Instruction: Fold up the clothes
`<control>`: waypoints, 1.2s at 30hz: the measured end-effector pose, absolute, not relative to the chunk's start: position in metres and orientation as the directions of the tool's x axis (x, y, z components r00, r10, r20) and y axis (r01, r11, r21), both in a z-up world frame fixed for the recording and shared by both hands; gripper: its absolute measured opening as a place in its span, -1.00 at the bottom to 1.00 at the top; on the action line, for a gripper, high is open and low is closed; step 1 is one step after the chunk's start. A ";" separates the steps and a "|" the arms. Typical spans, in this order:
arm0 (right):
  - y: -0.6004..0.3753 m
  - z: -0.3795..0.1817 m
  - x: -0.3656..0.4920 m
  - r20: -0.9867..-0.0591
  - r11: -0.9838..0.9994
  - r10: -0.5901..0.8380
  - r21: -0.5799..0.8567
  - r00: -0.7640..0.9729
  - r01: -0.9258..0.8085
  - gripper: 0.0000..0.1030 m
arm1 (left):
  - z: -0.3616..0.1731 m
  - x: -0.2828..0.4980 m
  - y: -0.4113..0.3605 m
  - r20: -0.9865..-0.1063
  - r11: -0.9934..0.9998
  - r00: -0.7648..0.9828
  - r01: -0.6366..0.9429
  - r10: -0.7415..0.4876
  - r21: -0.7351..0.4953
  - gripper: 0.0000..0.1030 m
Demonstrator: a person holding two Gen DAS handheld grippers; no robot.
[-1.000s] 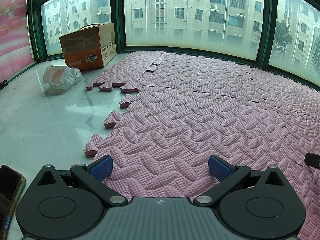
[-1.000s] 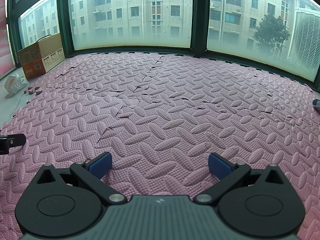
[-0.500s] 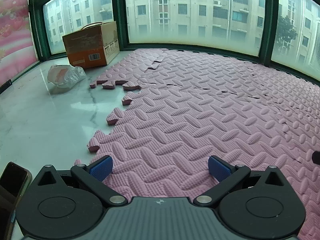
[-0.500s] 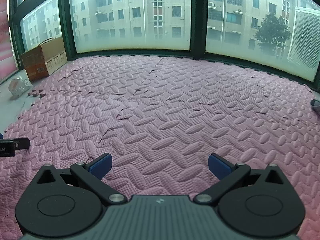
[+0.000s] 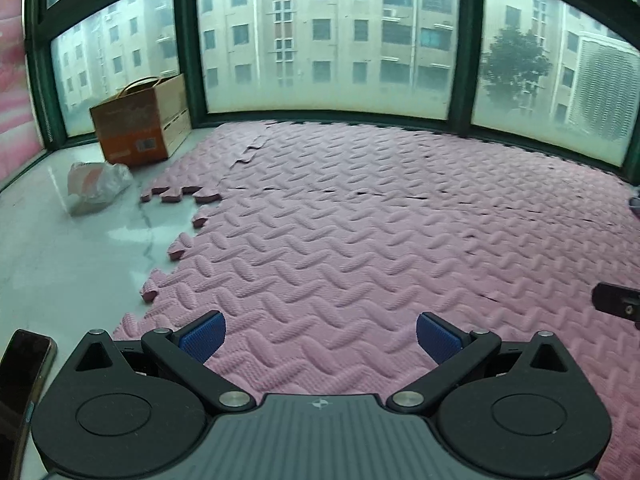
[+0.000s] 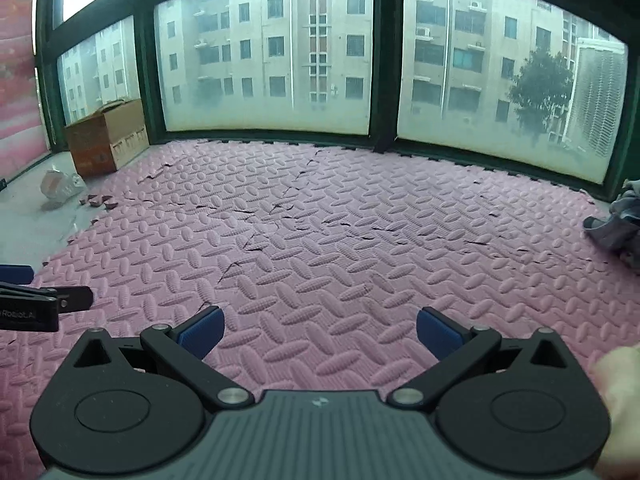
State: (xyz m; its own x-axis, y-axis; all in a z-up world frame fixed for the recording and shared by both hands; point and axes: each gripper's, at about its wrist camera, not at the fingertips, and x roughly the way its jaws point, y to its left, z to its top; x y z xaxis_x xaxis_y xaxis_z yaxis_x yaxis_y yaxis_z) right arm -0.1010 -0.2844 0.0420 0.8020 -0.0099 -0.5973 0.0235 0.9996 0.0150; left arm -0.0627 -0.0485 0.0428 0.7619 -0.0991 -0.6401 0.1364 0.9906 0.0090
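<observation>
Reaching: both tongs, left tongs (image 5: 318, 334) and right tongs (image 6: 318, 332), gape wide, empty.
Clothes (image 6: 618, 226): mat's (image 6: 340, 240) right edge; swing right, pinch one hem.

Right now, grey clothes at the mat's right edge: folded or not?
Not folded. The grey clothes lie in a crumpled heap on the pink mat, partly cut off by the frame; neither gripper touches them.
</observation>
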 end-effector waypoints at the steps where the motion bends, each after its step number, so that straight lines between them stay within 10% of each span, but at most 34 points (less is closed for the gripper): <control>1: -0.285 0.044 -0.106 -0.593 1.000 -0.009 0.018 0.805 0.024 1.00 | 0.045 -0.067 -0.051 -0.635 0.989 0.764 0.145 -0.109 0.005 1.00; 36: -0.334 0.076 -0.283 -0.523 0.976 -0.186 0.002 0.832 0.219 1.00 | 0.094 -0.187 -0.135 -0.588 0.905 0.727 0.425 -0.354 -0.019 1.00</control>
State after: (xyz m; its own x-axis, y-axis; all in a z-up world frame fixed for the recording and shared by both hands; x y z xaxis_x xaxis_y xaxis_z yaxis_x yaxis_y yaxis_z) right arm -0.2828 -0.3344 0.0761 0.8317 -0.1855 -0.5233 0.2192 0.9757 0.0025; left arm -0.1870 -0.1350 0.0939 0.7274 -0.3541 -0.5879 0.4254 0.9048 -0.0187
